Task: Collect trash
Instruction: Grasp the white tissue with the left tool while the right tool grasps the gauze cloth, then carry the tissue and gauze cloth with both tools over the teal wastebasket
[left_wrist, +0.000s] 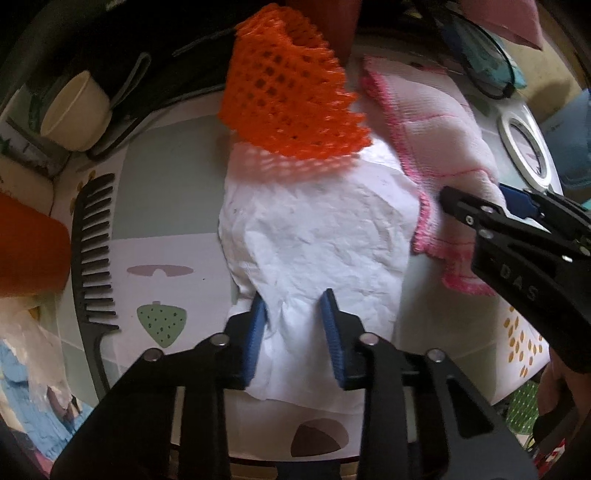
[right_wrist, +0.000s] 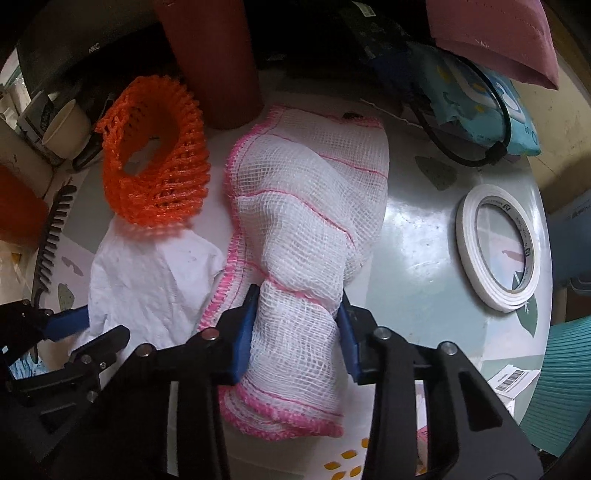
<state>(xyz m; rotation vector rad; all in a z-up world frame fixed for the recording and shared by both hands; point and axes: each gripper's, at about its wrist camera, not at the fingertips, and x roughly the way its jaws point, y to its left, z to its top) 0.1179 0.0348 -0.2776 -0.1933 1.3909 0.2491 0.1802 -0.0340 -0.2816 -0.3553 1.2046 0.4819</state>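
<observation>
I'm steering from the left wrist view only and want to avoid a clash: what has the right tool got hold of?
Observer: The right tool is shut on the pink-edged gauze cloth, bunched between its pads.
Operator: Is the cloth's near edge free?
Observer: Yes, its pink hem hangs loose below the pads, over the table.
Operator: Anything right of that cloth?
Observer: A roll of white tape lies flat there, apart from the cloth.
Operator: And the orange net?
Observer: The orange net is an open ring; the white paper shows beneath it.
</observation>
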